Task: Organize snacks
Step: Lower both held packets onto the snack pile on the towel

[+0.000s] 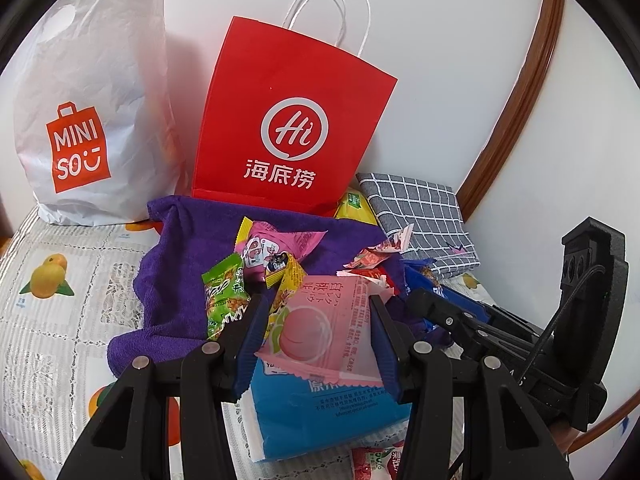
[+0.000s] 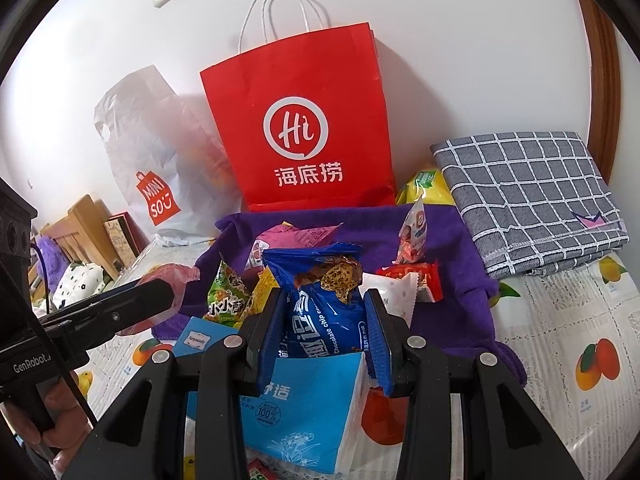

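Note:
My left gripper (image 1: 318,308) is shut on a pink peach snack packet (image 1: 324,336), held just above a blue tissue pack (image 1: 316,408). My right gripper (image 2: 324,300) is shut on a blue chocolate chip cookie packet (image 2: 320,316) over the same tissue pack (image 2: 304,408). Loose snacks lie on a purple towel (image 1: 188,248): a green packet (image 1: 222,292), a pink one (image 1: 280,244), a yellow one (image 1: 286,280) and a red one (image 2: 416,280). A red paper bag (image 1: 288,120) stands upright behind the towel.
A white Miniso plastic bag (image 1: 92,120) stands left of the red bag, against the wall. A folded grey checked cloth (image 2: 528,192) lies at the right, with a yellow packet (image 2: 428,188) beside it. The fruit-print tablecloth (image 1: 56,320) covers the table. A hand (image 2: 60,436) holds the left gripper's handle.

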